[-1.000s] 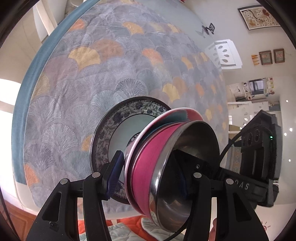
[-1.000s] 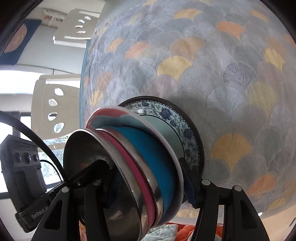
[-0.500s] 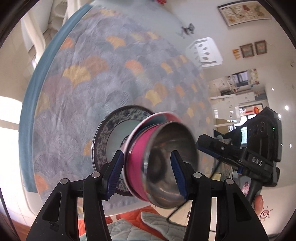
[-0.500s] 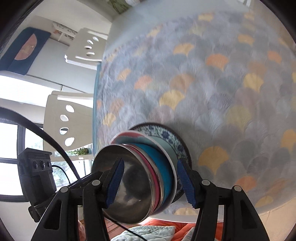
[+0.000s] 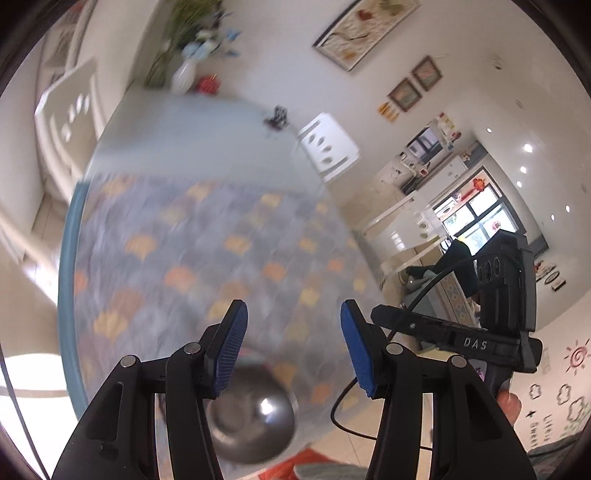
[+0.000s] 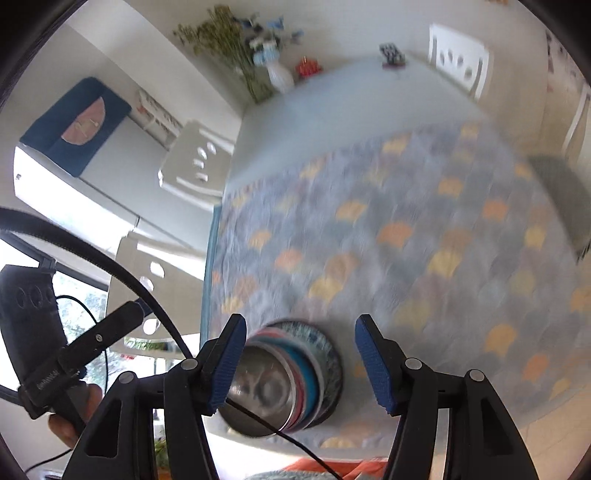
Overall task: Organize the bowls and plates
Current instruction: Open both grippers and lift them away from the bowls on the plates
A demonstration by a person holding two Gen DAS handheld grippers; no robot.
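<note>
Nested steel, pink and blue bowls on patterned ceramic plate: judged heavy, slippery, breakable; best lifted under plate rim. Left gripper and right gripper stood apart, holding nothing.

the stack of bowls sits on a plate near the table's front-left edge.

It was a home dining room: a table under a fan-patterned cloth, white chairs around it, a vase of flowers at its far end, framed pictures on the wall, and a kitchen doorway beyond.
</note>
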